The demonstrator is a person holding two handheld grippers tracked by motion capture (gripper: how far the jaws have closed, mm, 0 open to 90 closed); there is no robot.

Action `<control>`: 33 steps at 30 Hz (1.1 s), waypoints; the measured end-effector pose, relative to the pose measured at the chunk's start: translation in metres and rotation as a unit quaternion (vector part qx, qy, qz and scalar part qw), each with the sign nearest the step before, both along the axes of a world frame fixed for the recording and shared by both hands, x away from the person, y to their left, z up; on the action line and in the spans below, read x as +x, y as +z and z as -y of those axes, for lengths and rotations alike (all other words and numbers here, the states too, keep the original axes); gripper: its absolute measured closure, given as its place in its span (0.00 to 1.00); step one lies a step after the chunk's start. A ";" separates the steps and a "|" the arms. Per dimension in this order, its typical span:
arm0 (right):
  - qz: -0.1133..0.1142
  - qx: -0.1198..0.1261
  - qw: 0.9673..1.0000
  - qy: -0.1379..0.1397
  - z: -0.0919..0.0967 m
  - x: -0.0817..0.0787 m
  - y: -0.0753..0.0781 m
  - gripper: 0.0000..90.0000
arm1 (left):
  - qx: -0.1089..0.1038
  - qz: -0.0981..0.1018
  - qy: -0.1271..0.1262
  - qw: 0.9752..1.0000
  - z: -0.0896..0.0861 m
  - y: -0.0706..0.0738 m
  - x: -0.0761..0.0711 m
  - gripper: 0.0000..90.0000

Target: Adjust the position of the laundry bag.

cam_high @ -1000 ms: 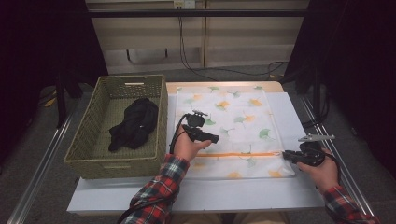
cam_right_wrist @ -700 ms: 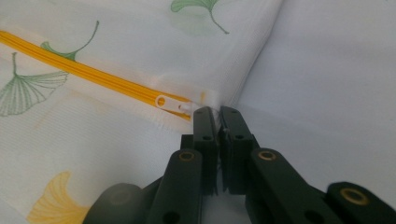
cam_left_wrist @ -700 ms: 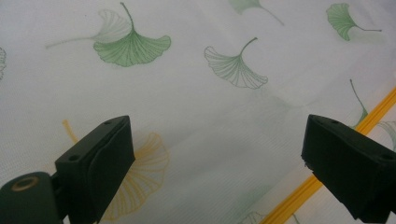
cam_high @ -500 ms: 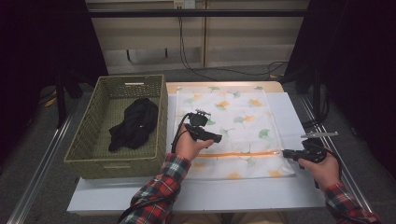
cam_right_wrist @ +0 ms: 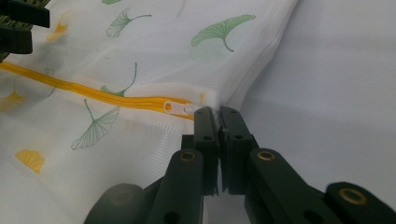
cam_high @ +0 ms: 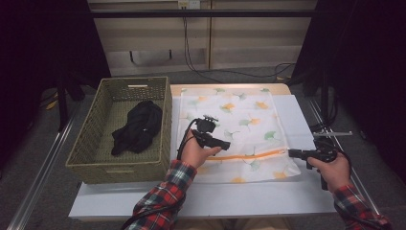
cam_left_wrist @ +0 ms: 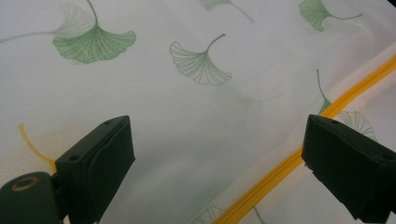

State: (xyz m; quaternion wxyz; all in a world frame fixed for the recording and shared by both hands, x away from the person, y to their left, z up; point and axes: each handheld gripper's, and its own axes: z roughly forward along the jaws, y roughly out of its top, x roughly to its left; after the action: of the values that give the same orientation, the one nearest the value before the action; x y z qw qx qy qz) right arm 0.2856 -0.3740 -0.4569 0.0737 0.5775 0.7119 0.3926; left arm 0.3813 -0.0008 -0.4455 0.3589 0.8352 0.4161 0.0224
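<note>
The high view looks forward and down from above the table's (cam_high: 297, 191) near edge. Both gripper views ride close over the bag (cam_high: 239, 120), along their own jaws. All three share the bag's orange zip (cam_high: 249, 155) (cam_left_wrist: 275, 175) (cam_right_wrist: 70, 86).

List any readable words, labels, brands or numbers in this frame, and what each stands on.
None can be read. The mesh laundry bag bears only printed ginkgo leaves; the wicker basket, the zipper pull and both grippers carry no legible marking.
</note>
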 end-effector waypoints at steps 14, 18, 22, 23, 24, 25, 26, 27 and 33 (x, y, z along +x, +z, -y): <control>-0.009 0.039 0.999 0.005 0.000 0.002 0.005 0.97 | -0.007 -0.011 -0.023 1.000 0.010 0.000 -0.011 0.10; -0.013 0.046 0.999 0.005 -0.002 0.003 0.006 0.97 | -0.012 -0.015 -0.031 0.999 0.013 0.001 -0.011 0.10; -0.015 0.052 0.999 0.004 -0.002 0.003 0.007 0.97 | -0.014 -0.016 -0.034 0.999 0.015 0.001 -0.012 0.10; -0.015 0.051 0.999 0.004 -0.002 0.003 0.007 0.97 | -0.013 -0.017 -0.037 0.999 0.015 0.002 -0.012 0.10; -0.014 0.051 0.999 0.005 -0.002 0.003 0.007 0.97 | -0.024 -0.016 -0.027 0.999 0.018 0.001 -0.013 0.10; -0.015 0.050 0.999 0.005 -0.003 0.003 0.007 0.96 | -0.017 -0.016 -0.034 0.999 0.017 0.001 -0.012 0.10; -0.017 0.048 0.999 0.006 -0.003 0.004 0.007 0.97 | -0.017 -0.016 -0.037 0.999 0.017 0.001 -0.012 0.10; -0.017 0.048 0.999 0.006 -0.003 0.004 0.007 0.97 | -0.017 -0.016 -0.039 0.999 0.018 0.001 -0.012 0.10; -0.015 0.056 0.998 0.011 -0.006 0.008 0.009 0.97 | -0.014 -0.021 -0.050 0.998 0.021 0.000 -0.013 0.10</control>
State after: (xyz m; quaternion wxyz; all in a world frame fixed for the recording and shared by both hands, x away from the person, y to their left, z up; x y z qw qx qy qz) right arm 0.2934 -0.3677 -0.4484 0.0270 0.5789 0.6960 0.4240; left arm 0.3679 -0.0213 -0.4451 0.3625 0.8502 0.3812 -0.0187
